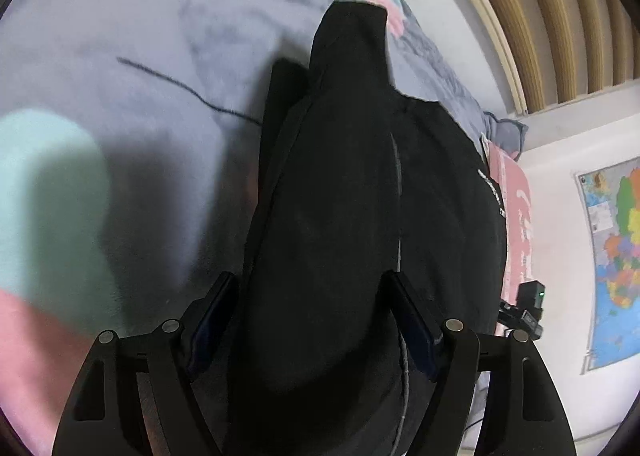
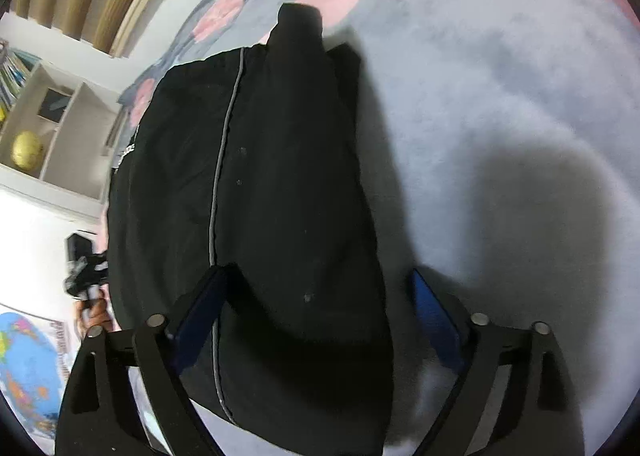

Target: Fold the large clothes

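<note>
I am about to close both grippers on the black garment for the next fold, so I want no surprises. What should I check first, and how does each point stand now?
1. Left gripper jaws open: ok.
2. Right gripper jaws open: ok.
3. Black garment lies between the left fingers: ok, though whether the pads touch it cannot tell.
4. Garment sits squarely between the right fingers: not ok, it fills only the side toward the grey piping; the other finger stands over bare blanket.
5. Garment lies flat and smooth: cannot tell, the pictures are dark and blurred.
6. Loose dark thread on the blanket is clear of the grip: ok.
</note>
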`<state>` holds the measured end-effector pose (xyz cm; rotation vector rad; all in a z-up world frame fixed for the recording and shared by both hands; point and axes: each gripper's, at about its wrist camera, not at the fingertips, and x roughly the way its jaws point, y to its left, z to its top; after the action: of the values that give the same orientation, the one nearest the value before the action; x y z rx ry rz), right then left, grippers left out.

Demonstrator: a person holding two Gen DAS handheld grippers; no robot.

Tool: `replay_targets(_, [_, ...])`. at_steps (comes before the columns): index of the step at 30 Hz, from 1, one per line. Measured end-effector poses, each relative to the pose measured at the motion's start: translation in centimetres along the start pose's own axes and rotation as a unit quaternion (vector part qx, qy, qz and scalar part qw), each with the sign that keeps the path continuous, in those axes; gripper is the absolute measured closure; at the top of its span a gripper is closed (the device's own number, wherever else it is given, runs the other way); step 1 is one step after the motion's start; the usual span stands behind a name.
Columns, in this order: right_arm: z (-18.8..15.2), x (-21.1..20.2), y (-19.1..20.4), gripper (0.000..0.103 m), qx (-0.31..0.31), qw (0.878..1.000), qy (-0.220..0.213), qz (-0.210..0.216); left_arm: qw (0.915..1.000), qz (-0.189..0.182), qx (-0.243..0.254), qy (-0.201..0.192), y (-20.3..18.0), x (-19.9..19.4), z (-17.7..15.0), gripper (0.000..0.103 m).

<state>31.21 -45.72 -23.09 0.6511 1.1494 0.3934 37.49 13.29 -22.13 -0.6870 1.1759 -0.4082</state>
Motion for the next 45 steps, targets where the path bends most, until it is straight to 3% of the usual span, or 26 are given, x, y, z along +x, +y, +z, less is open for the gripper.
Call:
replay_targets(4, [1.2,1.2,-0.6,0.006,0.01,1.0,-0.001,0.024,0.9988,-0.036,-0.032,0.008,1.1,1.0,0.5,0.023])
replay_targets(8, [1.6,2.0,-1.4,0.002,0.039,0.998,-0.004,0.052,0.9985,-0.035,-0.039,0.014,1.0,1.5,0.6,0.023])
replay_targets(17, [0.5,1.2,-0.2,0.004,0.0,1.0,0.022,0.006,0.9997,-0.002,-0.014,0.021,0.3,0.1,0.1,0.023])
replay_targets(20, [0.3,1.4,-0.7,0.003,-0.002,1.0,0.028,0.011,0.9993,-0.009,-0.021,0.029,0.2,0.4,0.5,0.022])
replay_targets(25, [1.3,2.4,-0.1,0.003,-0.009,0.999,0.012,0.047,0.997,-0.059,-0.038,0.033,0.1,1.9,1.1,0.022])
replay_targets(27, [2.0,2.7,0.3,0.014,-0.008,0.997,0.001,0.078,0.9937,-0.098,-0.046,0.027,-0.5,1.9,1.1,0.022])
replay_targets(28, [2.3,2.8,0.4,0.016,-0.007,0.996,-0.002,0.093,0.9936,-0.1,-0.047,0.023,-0.8,1.7,1.2,0.022])
replay_targets(31, [3.2,3.8,1.1,0.017,-0.014,0.996,0.002,0.093,0.9952,-0.088,-0.037,0.023,-1.6,2.2,1.4,0.022])
replay_targets(37, [4.8,5.8,0.1,0.017,0.012,0.993,0.023,0.114,0.9934,-0.082,-0.07,0.04,-1.0,5.4,2.6,0.02])
replay_targets(40, [5.0,5.9,0.9,0.017,-0.008,0.995,0.015,0.096,0.9948,-0.078,-0.059,0.029,-1.4,4.9,2.5,0.021])
replay_targets(41, [4.8,5.7,1.6,0.019,-0.025,0.996,0.007,0.084,0.9963,-0.072,-0.043,0.017,-1.9,4.6,2.2,0.03])
replay_targets(42, [4.4,5.3,2.3,0.026,-0.043,0.996,-0.004,0.076,0.9977,-0.062,-0.028,0.006,-2.2,3.9,1.9,0.048])
replay_targets(45, [3.1,3.8,4.9,0.043,-0.098,0.992,-0.042,0.064,0.997,-0.071,0.011,-0.028,-3.9,1.7,0.7,0.072])
